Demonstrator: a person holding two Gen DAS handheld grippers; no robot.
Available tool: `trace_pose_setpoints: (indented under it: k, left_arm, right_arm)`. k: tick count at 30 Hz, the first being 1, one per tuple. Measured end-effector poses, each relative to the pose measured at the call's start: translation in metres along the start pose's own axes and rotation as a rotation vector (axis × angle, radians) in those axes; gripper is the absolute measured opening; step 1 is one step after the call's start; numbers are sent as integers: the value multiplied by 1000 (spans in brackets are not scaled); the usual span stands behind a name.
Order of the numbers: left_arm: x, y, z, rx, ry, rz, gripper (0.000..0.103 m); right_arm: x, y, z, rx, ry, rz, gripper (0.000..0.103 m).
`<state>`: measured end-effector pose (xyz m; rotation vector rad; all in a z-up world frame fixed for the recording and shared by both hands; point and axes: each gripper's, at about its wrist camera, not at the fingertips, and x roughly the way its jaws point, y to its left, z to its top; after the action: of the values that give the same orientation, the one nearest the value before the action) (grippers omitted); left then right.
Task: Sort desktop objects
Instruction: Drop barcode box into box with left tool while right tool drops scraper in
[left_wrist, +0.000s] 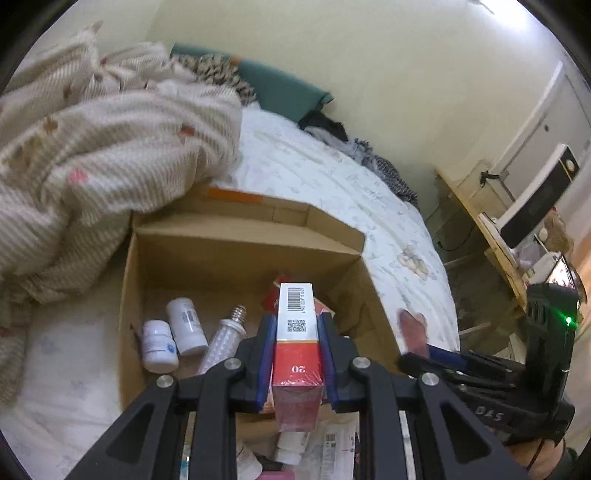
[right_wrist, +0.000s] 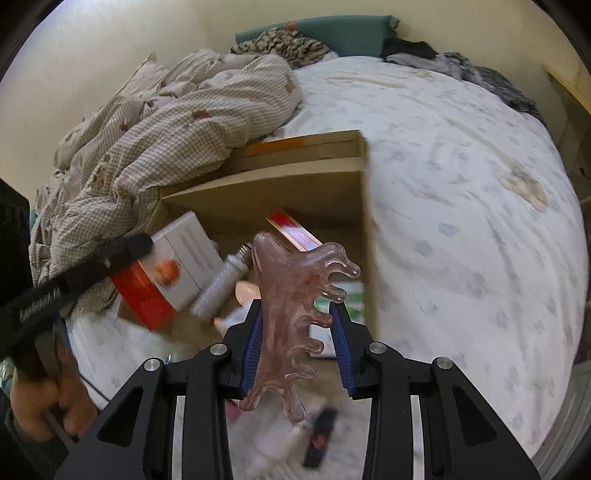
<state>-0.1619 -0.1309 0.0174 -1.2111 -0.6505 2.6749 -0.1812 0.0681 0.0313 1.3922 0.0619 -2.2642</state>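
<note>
Left tongs (left_wrist: 297, 334) clamping one red-and-white box (left_wrist: 297, 354), right tongs (right_wrist: 297, 341) one pink comb (right_wrist: 291, 314); two white bottles (left_wrist: 173, 336) boxed.

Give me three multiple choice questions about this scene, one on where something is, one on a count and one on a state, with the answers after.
1. Where does the light bulb lie?
A. on the bed sheet
B. inside the cardboard box
C. on the blanket

2. How many white bottles lie inside the box beside the bulb?
A. two
B. four
C. none

3. What is the left gripper doing?
A. hanging open
B. gripping a bottle
C. clamping a red and white carton

Answers: B, the bulb rests on the box floor; A, two bottles sit side by side left of the bulb; C, both blue pads press the carton's sides.
</note>
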Motion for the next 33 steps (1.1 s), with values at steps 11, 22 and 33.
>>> trace_pose_setpoints:
  k: [11, 22, 33]
  left_arm:
    - [29, 8, -5, -4, 84, 70, 25]
    - [21, 14, -11, -64, 83, 65, 80]
    - [-5, -21, -49, 69, 139, 70, 80]
  right_arm:
    - [44, 2, 2, -9, 77, -44, 49]
    - [10, -12, -9, 1, 27, -19, 69]
    - [-54, -41, -91, 37, 5, 57, 69]
